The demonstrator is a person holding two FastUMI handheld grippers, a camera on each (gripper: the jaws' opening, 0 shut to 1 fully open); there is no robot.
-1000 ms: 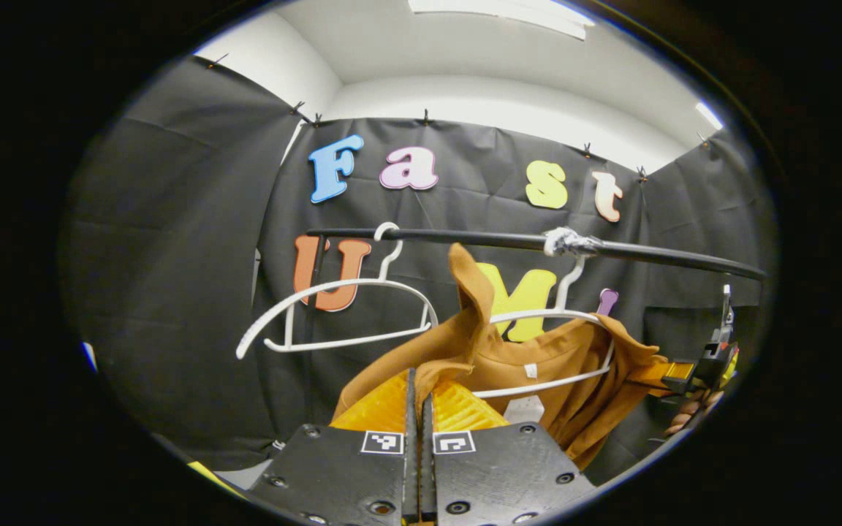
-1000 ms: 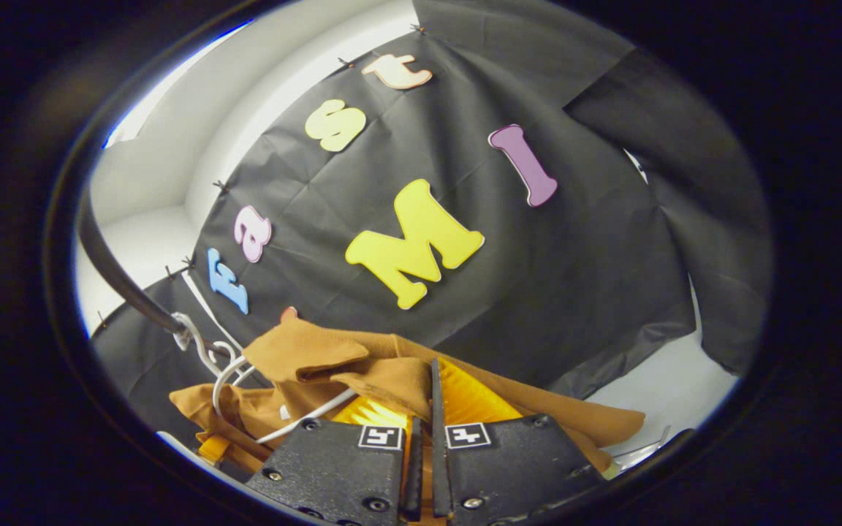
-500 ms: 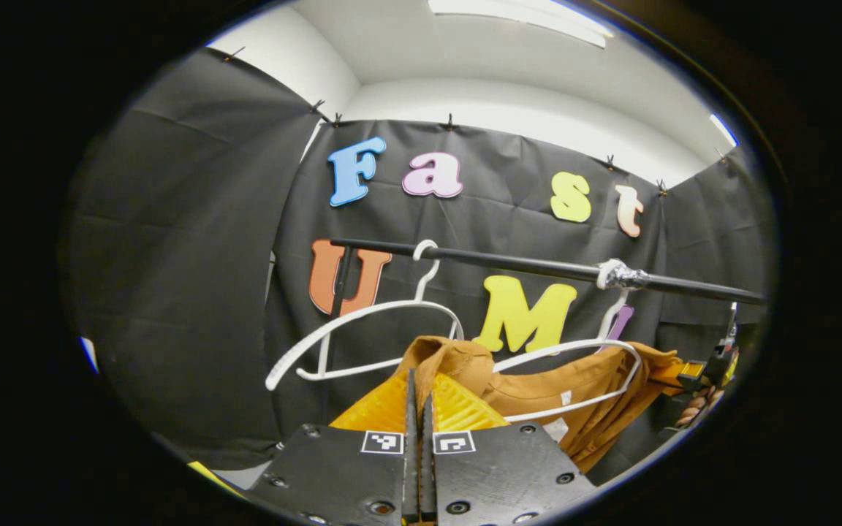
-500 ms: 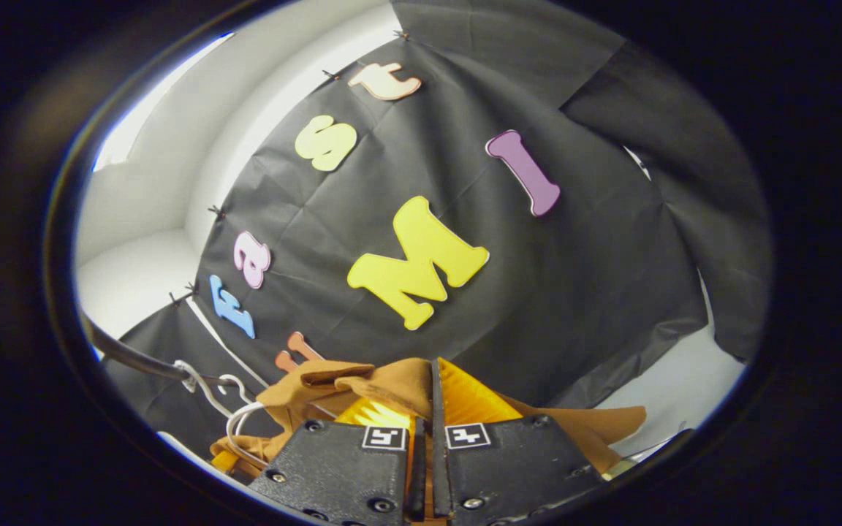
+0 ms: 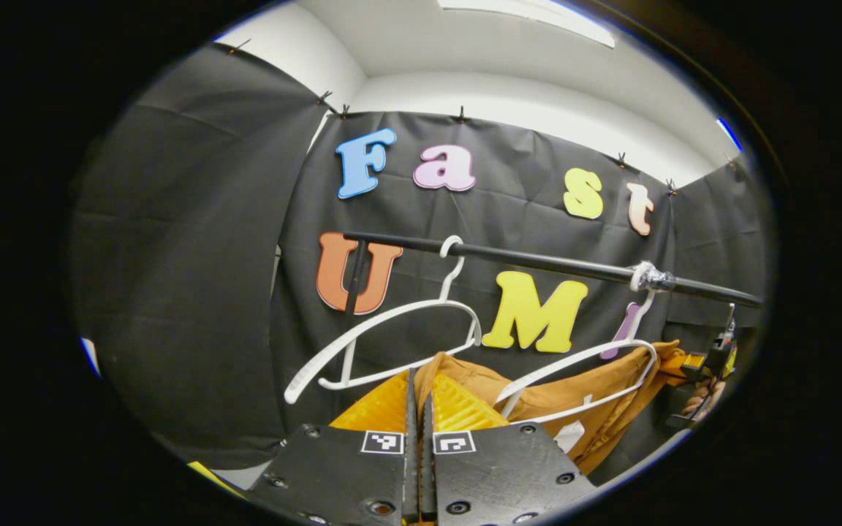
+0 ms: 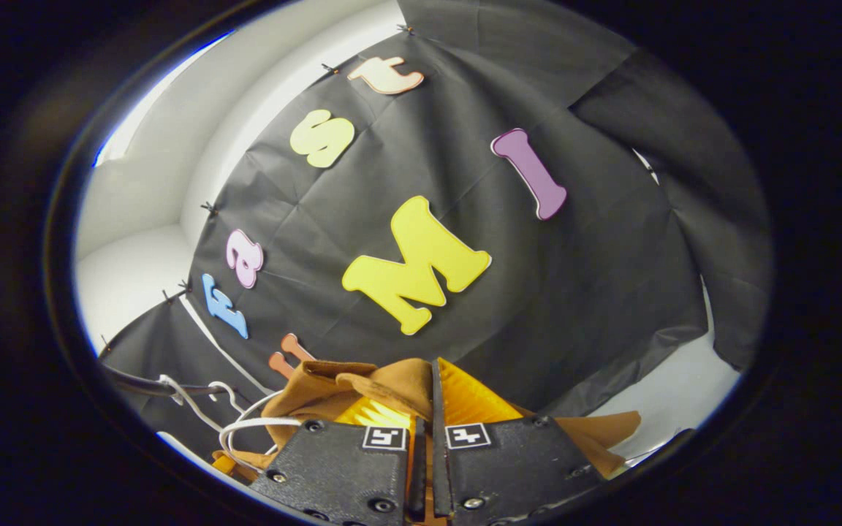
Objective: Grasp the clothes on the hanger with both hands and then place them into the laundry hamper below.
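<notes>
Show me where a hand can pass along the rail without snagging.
Free: the stretch of black rail between the empty white hanger and the taped hook. Crowded: below that hook, where the brown shirt drapes the second hanger, with the left tool and right tool clamped on the shirt.

No words or numbers can be read. A small white tag (image 5: 569,432) hangs on the brown shirt (image 5: 574,391), too tiny to read.
</notes>
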